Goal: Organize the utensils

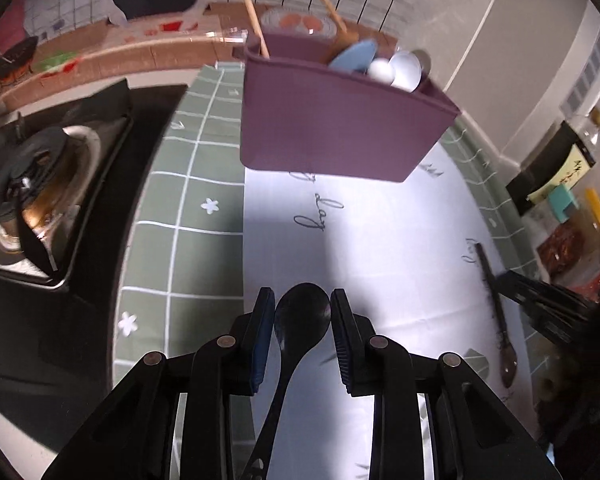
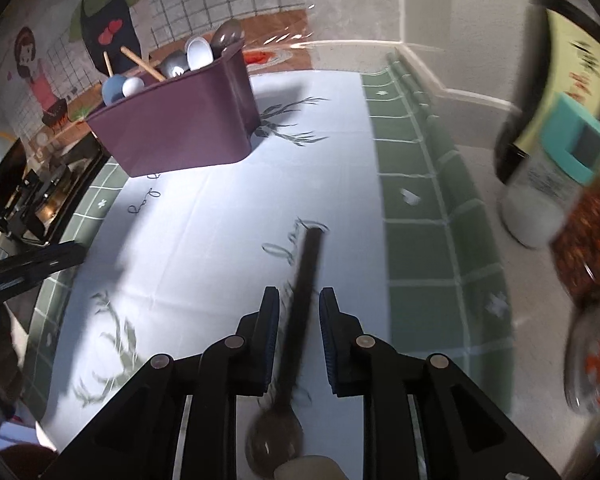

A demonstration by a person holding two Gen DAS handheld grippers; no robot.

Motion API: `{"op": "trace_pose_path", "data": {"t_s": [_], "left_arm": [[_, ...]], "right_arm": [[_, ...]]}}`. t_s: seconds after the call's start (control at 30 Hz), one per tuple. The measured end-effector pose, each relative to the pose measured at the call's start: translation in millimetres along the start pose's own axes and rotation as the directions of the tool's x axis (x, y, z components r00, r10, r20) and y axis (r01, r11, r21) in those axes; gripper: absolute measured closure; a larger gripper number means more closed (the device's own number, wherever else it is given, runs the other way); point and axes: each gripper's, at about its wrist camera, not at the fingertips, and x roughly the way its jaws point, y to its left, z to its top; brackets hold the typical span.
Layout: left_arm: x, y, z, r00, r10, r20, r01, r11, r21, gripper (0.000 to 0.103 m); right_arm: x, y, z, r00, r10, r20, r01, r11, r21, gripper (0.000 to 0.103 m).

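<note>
A purple utensil bin (image 1: 340,120) stands on the cloth ahead and holds wooden sticks, a blue spoon and white spoons; it also shows in the right wrist view (image 2: 176,128). My left gripper (image 1: 303,314) is shut on a black spoon (image 1: 300,320), bowl forward, above the cloth. My right gripper (image 2: 299,308) is open, its fingers (image 2: 270,320) either side of the handle of a dark brown spoon (image 2: 300,300) that lies on the cloth, bowl towards me. That spoon (image 1: 496,312) and the right gripper also show at the right of the left wrist view.
A white and green checked cloth (image 1: 204,184) covers the counter. A gas stove (image 1: 40,200) sits to the left. Bottles and jars (image 2: 556,184) stand along the right edge. A tiled wall with cartoon stickers is behind the bin.
</note>
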Motion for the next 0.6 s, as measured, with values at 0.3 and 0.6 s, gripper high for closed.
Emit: {"op": "trace_pose_path", "data": {"t_s": [0.3, 0.6], "left_arm": [[-31, 2, -4, 0.998, -0.008, 0.066, 0.008, 1.000, 0.000, 0.074], [-63, 6, 3, 0.991, -0.038, 0.125, 0.043, 0.998, -0.035, 0.074]], "right_arm": [[26, 10, 18, 0.993, -0.117, 0.003, 0.117, 0.992, -0.056, 0.082], [-24, 24, 20, 0.992, 0.030, 0.126, -0.019, 0.996, -0.085, 0.092]]}}
